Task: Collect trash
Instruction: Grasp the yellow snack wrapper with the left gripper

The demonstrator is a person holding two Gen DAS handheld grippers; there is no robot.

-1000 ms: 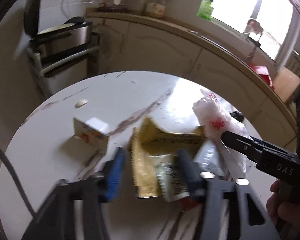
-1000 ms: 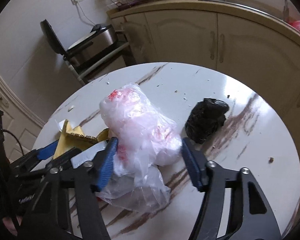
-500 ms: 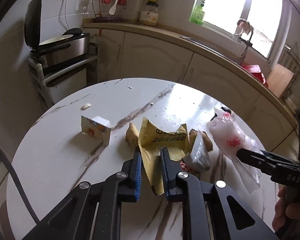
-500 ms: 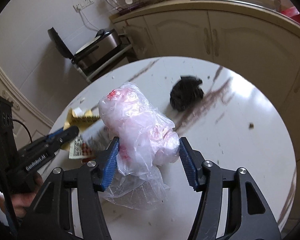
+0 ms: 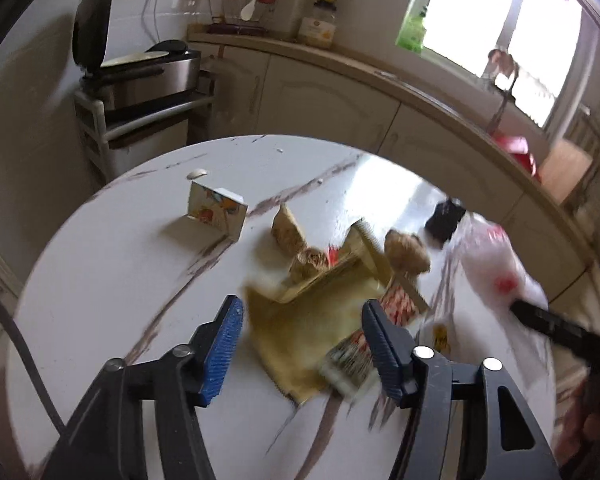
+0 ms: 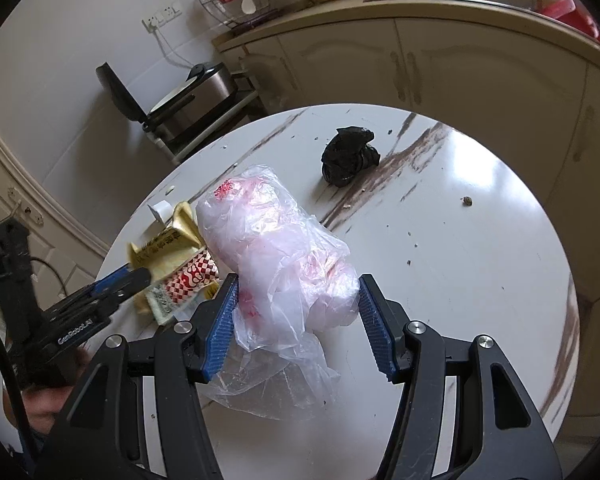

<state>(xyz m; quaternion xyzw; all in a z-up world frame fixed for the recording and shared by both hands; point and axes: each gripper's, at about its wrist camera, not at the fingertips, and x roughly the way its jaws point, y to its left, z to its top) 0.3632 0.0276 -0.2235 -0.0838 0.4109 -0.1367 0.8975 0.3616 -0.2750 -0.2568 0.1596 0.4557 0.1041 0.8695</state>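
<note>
A heap of wrappers lies on the round white table (image 5: 100,288): a yellow snack wrapper (image 5: 300,320), a red-checked packet (image 6: 192,278) and brown crumpled bits (image 5: 406,252). My left gripper (image 5: 302,342) is open above the yellow wrapper, not touching it. My right gripper (image 6: 296,316) is shut on a translucent pink-white plastic bag (image 6: 284,256), held above the table; the bag also shows in the left wrist view (image 5: 496,268). A crumpled black bag (image 6: 348,156) lies further back on the table.
A small printed carton (image 5: 216,214) stands on the table left of the heap. Crumbs dot the table's right half (image 6: 466,200). Behind are cream cabinets (image 6: 420,64), a grill appliance on a rack (image 5: 152,72) and a sunlit window (image 5: 520,32).
My left gripper, shut on the yellow wrapper half a second ago, has opened and the wrapper lies loose on the heap. My right gripper still holds the plastic bag, slightly shifted.
</note>
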